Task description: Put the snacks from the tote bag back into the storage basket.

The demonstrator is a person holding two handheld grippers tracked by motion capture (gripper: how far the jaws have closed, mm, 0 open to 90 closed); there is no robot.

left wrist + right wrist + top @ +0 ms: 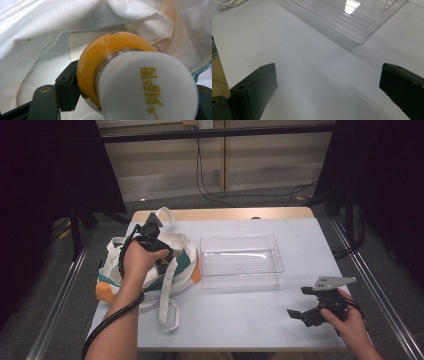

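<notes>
A white cloth tote bag (184, 251) with teal and orange patches lies at the left of the table. My left gripper (161, 262) reaches into its mouth. In the left gripper view, white cloth (37, 45) surrounds a rounded yellow container (110, 50) with a white end (140, 87) that bears gold lettering. My left gripper (132, 97) is shut on it, one black pad (66, 90) pressed against its yellow side. My right gripper (300, 302) rests low over the table's front right corner, open, with bare tabletop between its jaws (328, 87).
A clear plastic box (241, 260) stands in the middle of the grey table (240, 325), and its near corner (359, 37) lies ahead of my right gripper. The bag's long handle (167, 307) trails toward the front edge. Dark floor and cables lie beyond the table.
</notes>
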